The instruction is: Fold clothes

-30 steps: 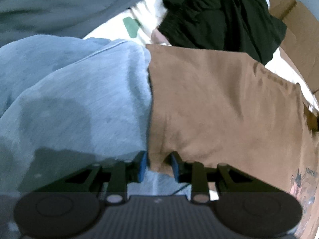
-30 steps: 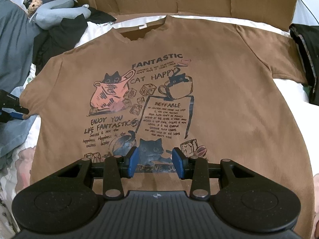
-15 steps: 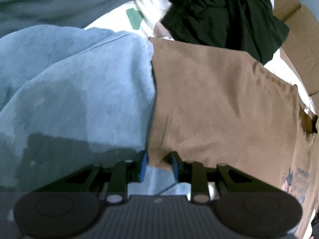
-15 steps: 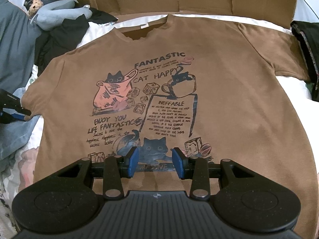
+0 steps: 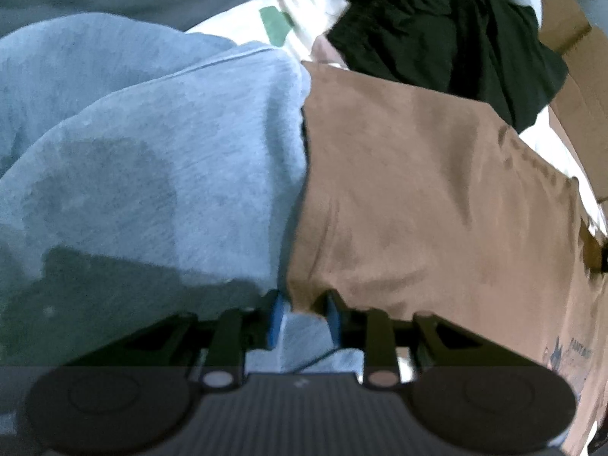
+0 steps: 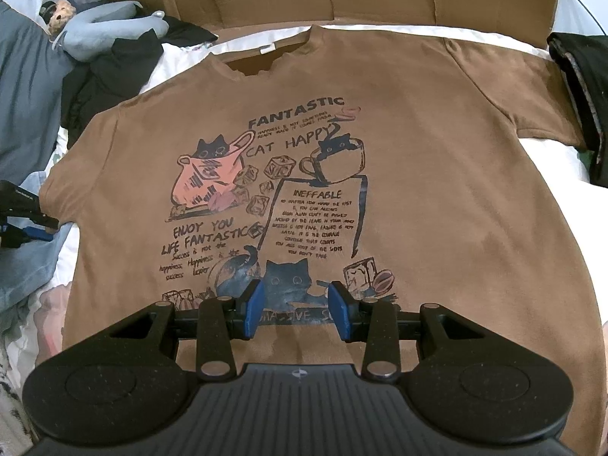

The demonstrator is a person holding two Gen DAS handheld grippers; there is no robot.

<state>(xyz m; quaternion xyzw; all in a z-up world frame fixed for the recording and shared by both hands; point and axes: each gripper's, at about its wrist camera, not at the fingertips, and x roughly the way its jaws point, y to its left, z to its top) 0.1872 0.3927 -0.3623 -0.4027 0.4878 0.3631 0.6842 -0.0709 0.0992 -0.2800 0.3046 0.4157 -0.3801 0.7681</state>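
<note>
Left claw is closing on the shirt's sleeve edge, which sits between its pads, not visibly pinched. Otherwise little changes from a second ago. Shirt lies flat on the bed; right claw hovers open, empty. Sleeve fold likely next.

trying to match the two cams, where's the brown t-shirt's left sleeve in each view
Left wrist view: the sleeve fills centre right, its hem corner between the left gripper fingers.
Right wrist view: the sleeve is at the left edge.
Shared landmark: the black garment beyond the sleeve.
</note>
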